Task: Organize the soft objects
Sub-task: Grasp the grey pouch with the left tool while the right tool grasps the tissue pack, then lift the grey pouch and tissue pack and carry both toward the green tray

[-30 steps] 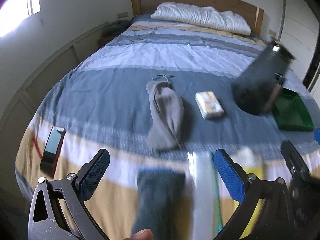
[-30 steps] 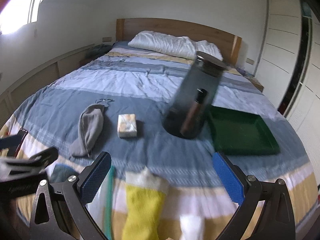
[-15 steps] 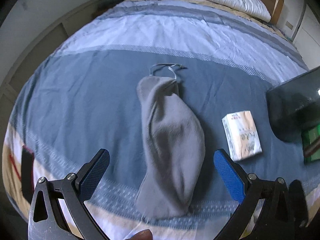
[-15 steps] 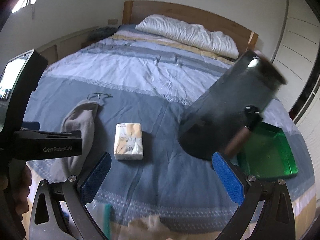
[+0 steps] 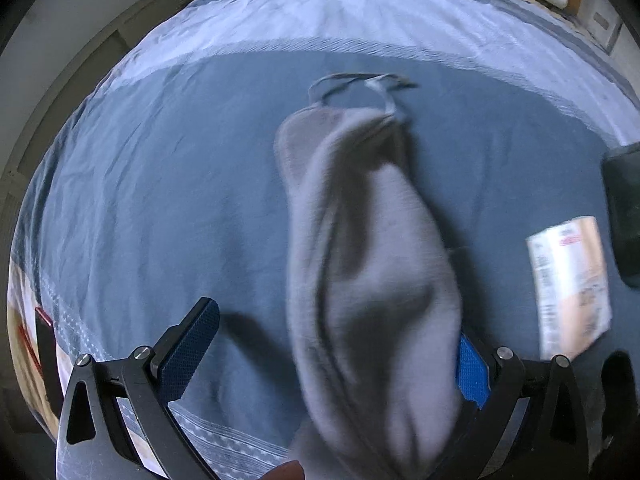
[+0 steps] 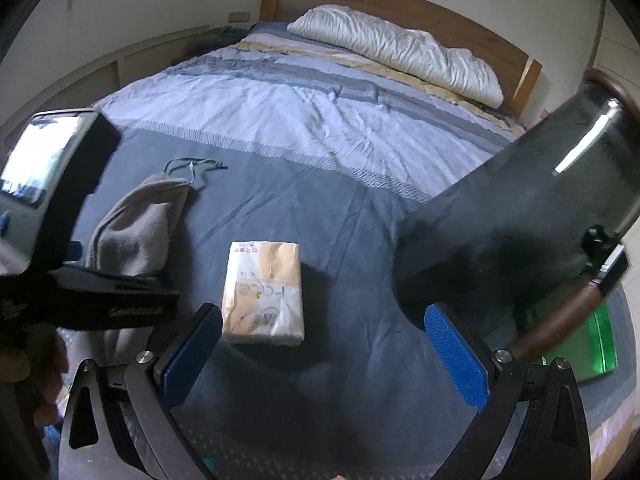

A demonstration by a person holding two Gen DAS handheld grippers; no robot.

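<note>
Grey pouch [image 5: 372, 264] on the bed [image 6: 320, 128]
Limp, drawstring far; left gripper [image 5: 332, 356] straddles it, tongs spread; right gripper [image 6: 324, 344] released.

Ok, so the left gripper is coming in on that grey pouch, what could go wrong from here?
The grey pouch sits off-centre in the open left hand-held gripper, against one finger, so closing may catch only an edge and let it slip. Its loose drawstring trails and could snag. The tissue pack lies close by and could get nudged.
</note>
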